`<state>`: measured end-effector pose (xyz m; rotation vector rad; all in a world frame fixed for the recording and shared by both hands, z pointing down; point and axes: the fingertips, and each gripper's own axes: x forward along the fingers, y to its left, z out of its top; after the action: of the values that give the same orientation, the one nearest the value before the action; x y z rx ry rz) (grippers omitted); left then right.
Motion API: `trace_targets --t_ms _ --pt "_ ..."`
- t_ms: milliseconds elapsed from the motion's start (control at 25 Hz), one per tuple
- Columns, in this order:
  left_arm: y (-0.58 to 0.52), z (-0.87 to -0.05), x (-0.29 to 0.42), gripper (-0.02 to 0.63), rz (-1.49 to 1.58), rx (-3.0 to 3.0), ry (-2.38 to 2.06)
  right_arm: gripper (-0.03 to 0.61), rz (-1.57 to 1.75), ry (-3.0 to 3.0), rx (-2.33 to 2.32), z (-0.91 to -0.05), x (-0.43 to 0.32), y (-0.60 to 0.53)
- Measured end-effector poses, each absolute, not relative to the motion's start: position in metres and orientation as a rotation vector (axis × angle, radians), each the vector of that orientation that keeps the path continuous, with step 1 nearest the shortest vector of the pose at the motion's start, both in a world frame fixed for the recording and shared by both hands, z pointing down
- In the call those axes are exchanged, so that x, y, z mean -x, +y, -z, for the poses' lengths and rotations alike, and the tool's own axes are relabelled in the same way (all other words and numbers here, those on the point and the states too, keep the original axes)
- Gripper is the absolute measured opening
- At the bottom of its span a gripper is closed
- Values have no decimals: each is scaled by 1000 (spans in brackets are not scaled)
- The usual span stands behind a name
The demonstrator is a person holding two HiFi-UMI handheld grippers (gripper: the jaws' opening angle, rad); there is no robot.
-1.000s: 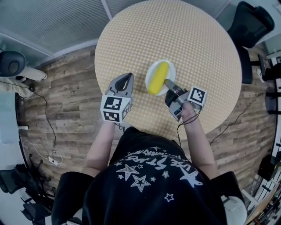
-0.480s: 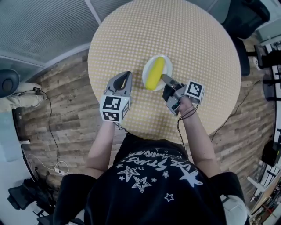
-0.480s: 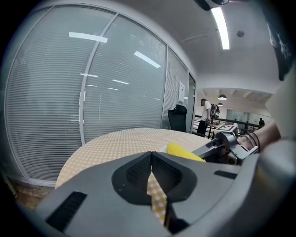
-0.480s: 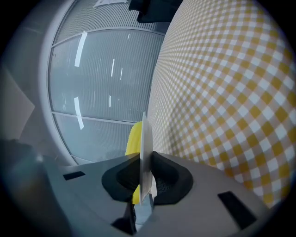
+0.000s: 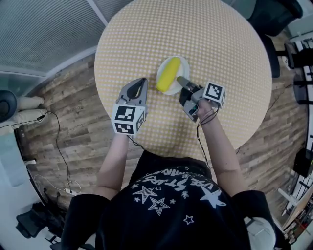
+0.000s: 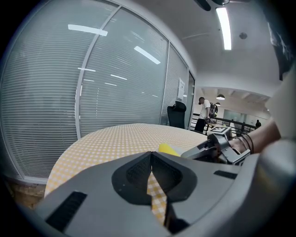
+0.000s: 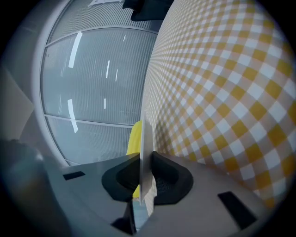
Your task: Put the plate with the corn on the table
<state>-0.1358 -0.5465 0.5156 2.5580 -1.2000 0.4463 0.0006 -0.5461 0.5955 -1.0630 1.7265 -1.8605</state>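
Observation:
A white plate (image 5: pixel 179 66) with a yellow corn cob (image 5: pixel 167 74) on it is over the round table (image 5: pixel 225 44) with a yellow checked cloth. My right gripper (image 5: pixel 181 81) is shut on the plate's near right rim. In the right gripper view the plate's rim (image 7: pixel 146 157) is seen edge-on between the two pads, with the corn (image 7: pixel 135 139) behind it. My left gripper (image 5: pixel 140 83) is shut with nothing in it, left of the plate near the table's front edge. In the left gripper view the corn (image 6: pixel 169 149) and the right gripper (image 6: pixel 217 148) show ahead.
Wooden floor (image 5: pixel 73 117) surrounds the table. A dark office chair (image 5: pixel 274 14) stands at the far right. A glass wall with blinds (image 6: pixel 69 92) runs behind the table. Cables (image 5: pixel 54 141) lie on the floor at the left.
The right gripper has carried the plate with the corn a little farther over the table and leftward. The left gripper has stayed near the table's front edge.

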Motion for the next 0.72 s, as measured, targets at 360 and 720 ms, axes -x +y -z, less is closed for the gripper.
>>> trace_targets --t_ms 360,720 --pt "-551 -524 127 8 -457 -2551 -1175 48 1895 1645 1110 -612 -4 -553" --pt "-557 -535 124 8 -455 -2539 -1138 48 1899 1675 1232 -614 0 -575"
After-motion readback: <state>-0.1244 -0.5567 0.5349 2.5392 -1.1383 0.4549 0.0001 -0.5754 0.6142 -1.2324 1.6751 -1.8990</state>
